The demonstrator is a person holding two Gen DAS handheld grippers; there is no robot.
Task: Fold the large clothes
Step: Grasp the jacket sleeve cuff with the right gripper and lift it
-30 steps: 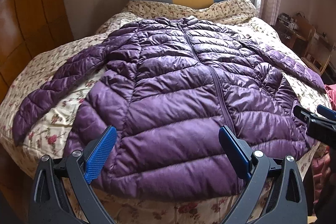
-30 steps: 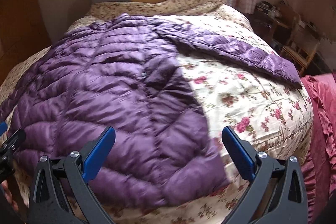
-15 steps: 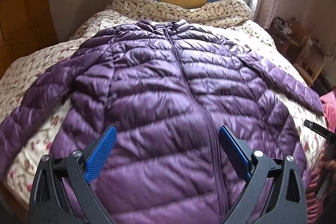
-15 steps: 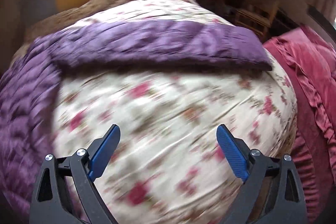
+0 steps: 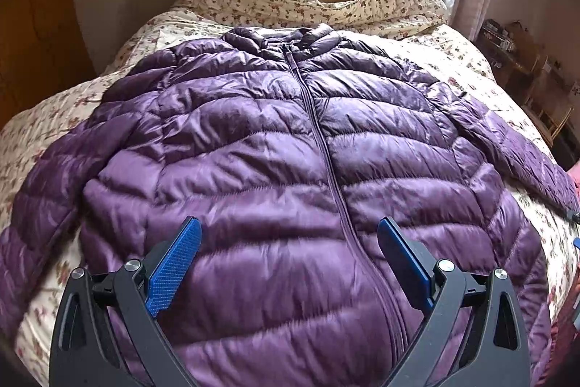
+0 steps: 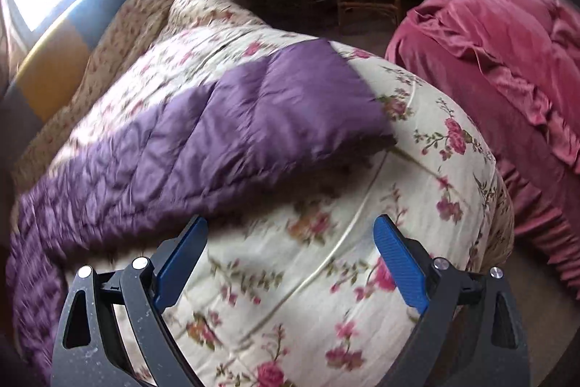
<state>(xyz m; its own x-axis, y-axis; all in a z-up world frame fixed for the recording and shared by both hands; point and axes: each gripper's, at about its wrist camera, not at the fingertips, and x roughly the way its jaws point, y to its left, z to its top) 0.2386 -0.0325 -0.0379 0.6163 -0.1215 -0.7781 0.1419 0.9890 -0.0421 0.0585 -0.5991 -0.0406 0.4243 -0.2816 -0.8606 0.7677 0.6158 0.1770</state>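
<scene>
My right gripper (image 6: pixel 290 260) has swung toward the jacket (image 5: pixel 290 169) sleeve (image 6: pixel 253 118) (now ahead of its spread jaws); left gripper (image 5: pixel 288 258), jaws spread, hovers over the hem. Sleeve fold comes first, I'd judge.

The purple jacket (image 5: pixel 275 169) covers most of the floral quilt (image 5: pixel 43 126). Bare quilt (image 6: pixel 326 278) lies open near its right sleeve (image 6: pixel 253 118). A red cloth pile (image 6: pixel 507 60) crowds the far right.

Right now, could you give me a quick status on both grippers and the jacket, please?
Left gripper open above jacket hem. Right gripper open, near sleeve. Jacket flat, zipped, unfolded on bed. Nothing blocking.
</scene>
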